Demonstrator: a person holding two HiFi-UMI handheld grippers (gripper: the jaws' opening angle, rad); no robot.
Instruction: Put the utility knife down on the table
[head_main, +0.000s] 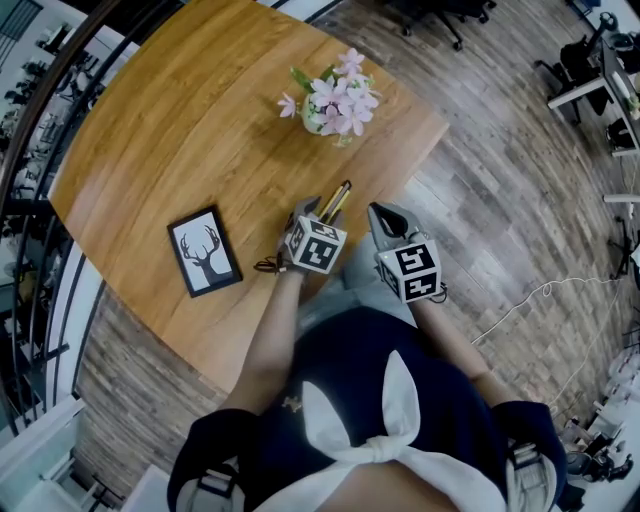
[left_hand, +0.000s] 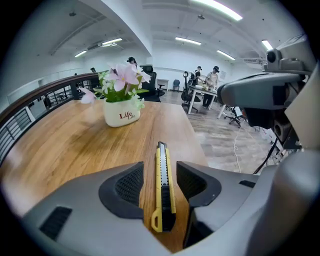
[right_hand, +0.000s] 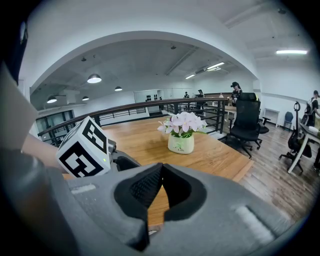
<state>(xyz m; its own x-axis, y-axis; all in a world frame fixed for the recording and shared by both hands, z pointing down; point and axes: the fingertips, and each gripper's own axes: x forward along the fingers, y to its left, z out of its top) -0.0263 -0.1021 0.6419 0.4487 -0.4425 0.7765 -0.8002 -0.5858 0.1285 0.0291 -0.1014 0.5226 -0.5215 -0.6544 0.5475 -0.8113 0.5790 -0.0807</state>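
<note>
The knife (left_hand: 161, 186) lies on the bench (left_hand: 70, 150) between the left gripper's (left_hand: 160, 172) released jaws, touching neither pad, its long axis running straight ahead of them. The right gripper's (right_hand: 161, 170) jaws are clenched, empty.

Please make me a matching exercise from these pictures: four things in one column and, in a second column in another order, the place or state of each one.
Column one
1. utility knife
2. flower pot
3. picture frame
4. right gripper

Column two
A. white, stands upright on the far part of the table
B. jaws shut, nothing between them
C. lies flat on the wood between the open jaws of the left gripper, pads clear of it
D. black rim, lies flat near the table's left edge in the head view

Pairs: 1-C, 2-A, 3-D, 4-B
</note>
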